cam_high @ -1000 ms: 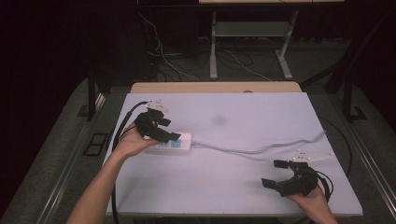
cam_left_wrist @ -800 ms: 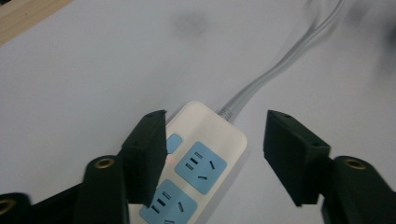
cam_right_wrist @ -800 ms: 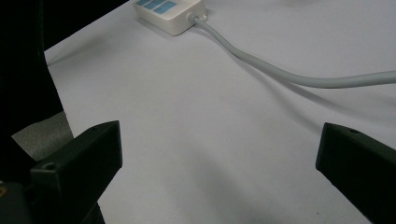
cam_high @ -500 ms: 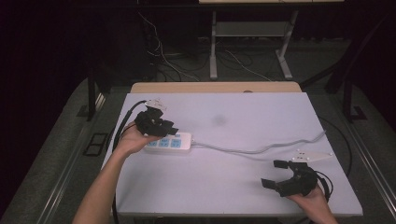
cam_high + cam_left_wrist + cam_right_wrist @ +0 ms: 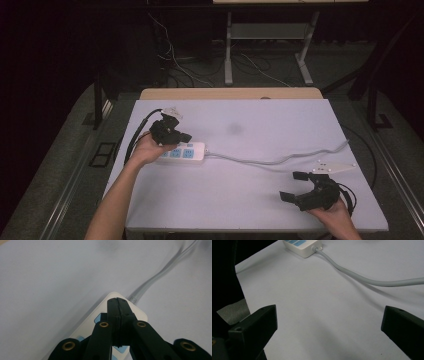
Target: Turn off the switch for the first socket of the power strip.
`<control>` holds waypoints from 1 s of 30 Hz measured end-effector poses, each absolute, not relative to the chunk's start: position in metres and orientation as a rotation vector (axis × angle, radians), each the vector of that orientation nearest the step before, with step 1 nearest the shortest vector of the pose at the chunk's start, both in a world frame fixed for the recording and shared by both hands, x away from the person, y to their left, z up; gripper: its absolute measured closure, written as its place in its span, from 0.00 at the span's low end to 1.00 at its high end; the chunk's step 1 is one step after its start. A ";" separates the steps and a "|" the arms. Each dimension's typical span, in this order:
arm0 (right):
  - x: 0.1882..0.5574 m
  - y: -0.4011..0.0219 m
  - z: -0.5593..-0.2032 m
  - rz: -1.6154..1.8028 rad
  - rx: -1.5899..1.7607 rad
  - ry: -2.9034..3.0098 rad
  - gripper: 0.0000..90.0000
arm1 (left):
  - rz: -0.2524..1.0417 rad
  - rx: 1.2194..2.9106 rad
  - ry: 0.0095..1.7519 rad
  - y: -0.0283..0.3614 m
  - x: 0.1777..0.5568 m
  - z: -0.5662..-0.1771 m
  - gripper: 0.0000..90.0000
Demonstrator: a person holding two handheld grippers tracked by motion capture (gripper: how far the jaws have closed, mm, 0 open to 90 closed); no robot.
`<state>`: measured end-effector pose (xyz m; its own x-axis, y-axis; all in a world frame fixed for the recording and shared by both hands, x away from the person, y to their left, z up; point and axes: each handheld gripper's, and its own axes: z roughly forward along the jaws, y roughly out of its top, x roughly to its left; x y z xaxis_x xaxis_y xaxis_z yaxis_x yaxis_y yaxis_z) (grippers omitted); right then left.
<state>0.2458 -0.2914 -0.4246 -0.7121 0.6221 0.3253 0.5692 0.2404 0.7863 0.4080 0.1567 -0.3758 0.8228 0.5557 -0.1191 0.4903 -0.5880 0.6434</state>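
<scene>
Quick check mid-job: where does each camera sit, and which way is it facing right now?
High view: above the person's side, looking forward and down at the table; both forearms enter below.
Left gripper view: rides the left gripper, jaws together above the power strip.
Right gripper view: rides the right gripper, jaws apart over bare table.
All three show the strip and its cable.

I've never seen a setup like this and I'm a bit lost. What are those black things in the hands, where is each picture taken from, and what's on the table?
No robot here: a person holds a hand-operated gripper in each hand. One picture looks down from above the table; the other two come from cameras riding on the grippers, looking along their black fingers. On the white table lies a white power strip with blue sockets, its grey cable running to the right. The left gripper is shut, its fingers pressed together just above the strip, gripping nothing. The right gripper is open and empty, near the table's front right corner.
</scene>
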 end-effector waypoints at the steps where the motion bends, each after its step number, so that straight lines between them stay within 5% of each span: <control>1: 0.246 -0.291 -0.425 1.502 1.168 2.431 0.00 | 0.124 2.310 0.760 0.157 0.409 -0.377 0.99; 30: 0.246 -0.292 -0.425 1.497 1.162 2.438 0.00 | 0.097 2.339 0.819 0.153 0.423 -0.405 0.99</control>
<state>0.2457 -0.2917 -0.4254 -0.7154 0.6199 0.3224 0.5680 0.2471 0.7851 0.4226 0.1525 -0.4047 0.8023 0.5810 -0.1367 0.5330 -0.5944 0.6022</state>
